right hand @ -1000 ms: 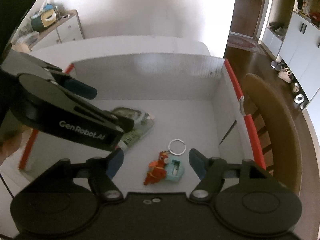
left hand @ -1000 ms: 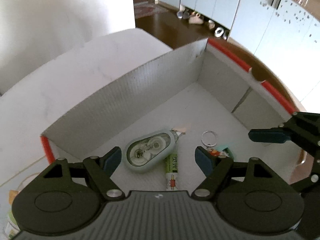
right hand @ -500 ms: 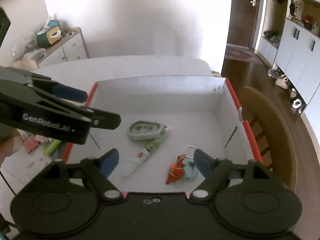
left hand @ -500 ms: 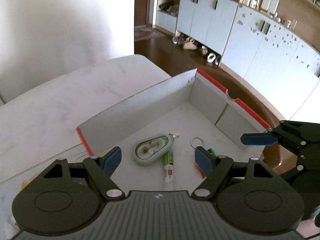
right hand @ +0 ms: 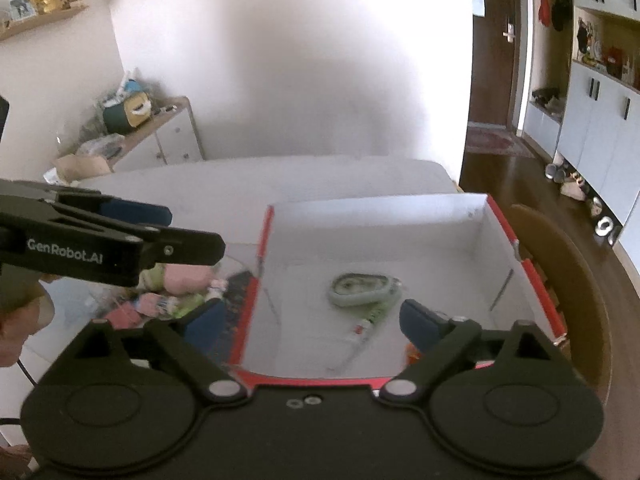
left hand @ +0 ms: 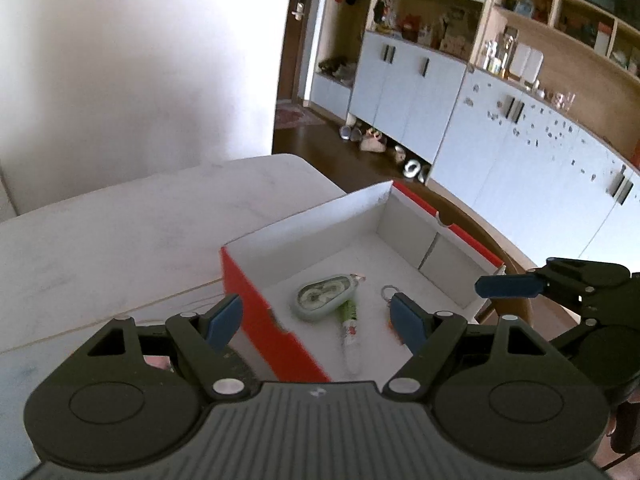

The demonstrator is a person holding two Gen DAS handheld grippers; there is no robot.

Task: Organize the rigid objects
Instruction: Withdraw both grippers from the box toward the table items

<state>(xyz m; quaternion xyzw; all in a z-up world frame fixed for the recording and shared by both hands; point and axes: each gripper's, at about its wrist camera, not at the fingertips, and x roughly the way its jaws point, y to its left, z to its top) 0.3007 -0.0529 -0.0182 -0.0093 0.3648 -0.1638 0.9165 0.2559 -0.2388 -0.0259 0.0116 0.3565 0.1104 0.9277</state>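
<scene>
A red-edged white box [left hand: 256, 304] [right hand: 376, 224] stands on the white table. Inside lie a pale green correction tape [left hand: 326, 296] [right hand: 360, 288], a green and white pen [left hand: 349, 334] [right hand: 370, 320] and a keyring [left hand: 388, 291] with a red charm, mostly hidden behind my fingers. My left gripper [left hand: 316, 322] is open and empty, raised above the box's near left corner. My right gripper [right hand: 310, 324] is open and empty, above the box's near edge. Each gripper shows at the side of the other's view.
A pile of small colourful items [right hand: 172, 296] lies on the table left of the box. A wooden chair [right hand: 568, 280] stands at the box's right side. White table surface [left hand: 120, 232] stretches beyond the box. A cabinet wall [left hand: 500, 136] stands far right.
Both grippers have pulled up and back from inside the box. The box and its contents now look smaller and lower. The pile left of the box has come into view.
</scene>
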